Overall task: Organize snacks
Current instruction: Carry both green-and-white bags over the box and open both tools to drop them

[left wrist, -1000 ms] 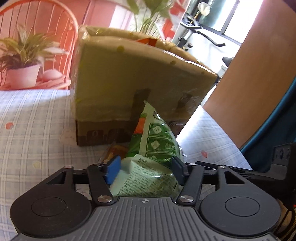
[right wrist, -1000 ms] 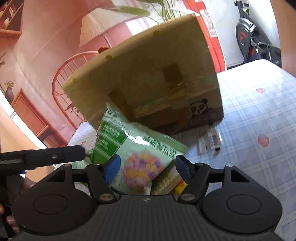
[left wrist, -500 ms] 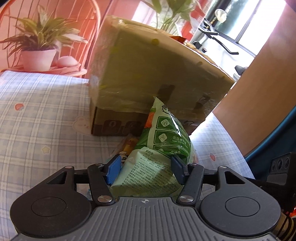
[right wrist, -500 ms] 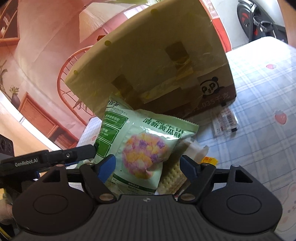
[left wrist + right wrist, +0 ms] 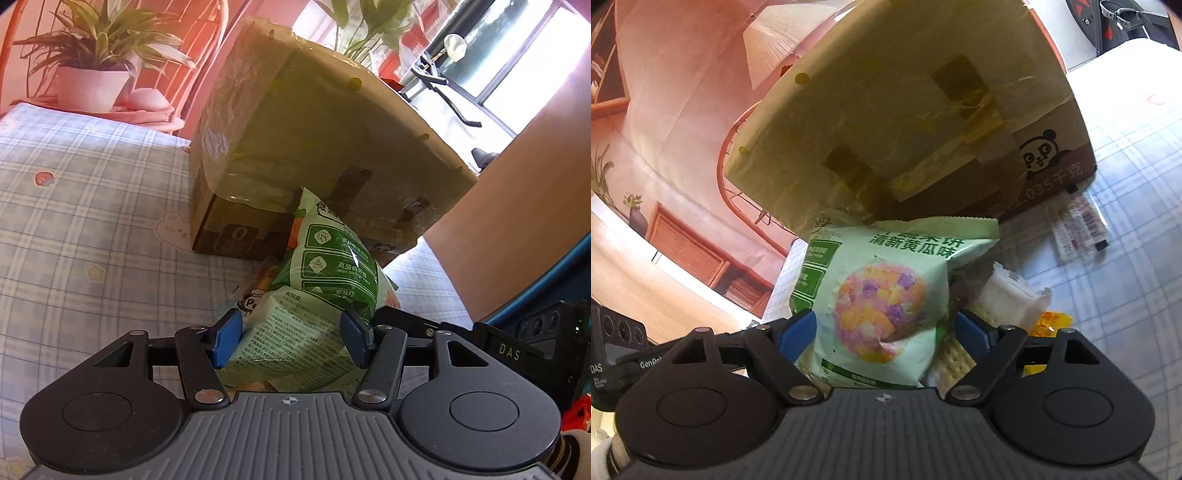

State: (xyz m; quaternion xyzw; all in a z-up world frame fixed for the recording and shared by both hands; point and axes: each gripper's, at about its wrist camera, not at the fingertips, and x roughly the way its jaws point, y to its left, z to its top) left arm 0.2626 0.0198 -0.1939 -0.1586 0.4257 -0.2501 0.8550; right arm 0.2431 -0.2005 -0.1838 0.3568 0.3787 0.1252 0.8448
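Note:
A pale green snack bag [image 5: 325,266] stands upright in front of a big cardboard box [image 5: 314,147]. My left gripper [image 5: 291,339] is shut on the bag's lower part, blue pads against both sides. In the right wrist view the same bag [image 5: 879,295] shows its front, printed with a colourful round cake. It sits between the jaws of my right gripper [image 5: 884,332], which are opening, with a gap at each pad. Behind the bag rises the box [image 5: 905,110] with its panda print.
A cracker pack [image 5: 1004,299], a yellow packet [image 5: 1049,321] and small sachets [image 5: 1078,229] lie on the checked tablecloth [image 5: 92,221] by the box. A potted plant [image 5: 92,85] stands at the back left. A wooden panel [image 5: 535,184] rises on the right.
The right gripper's jaws have spread away from the bag's sides. Both grippers have sunk toward the table with the bag, and the box looms larger. The left grip is unchanged.

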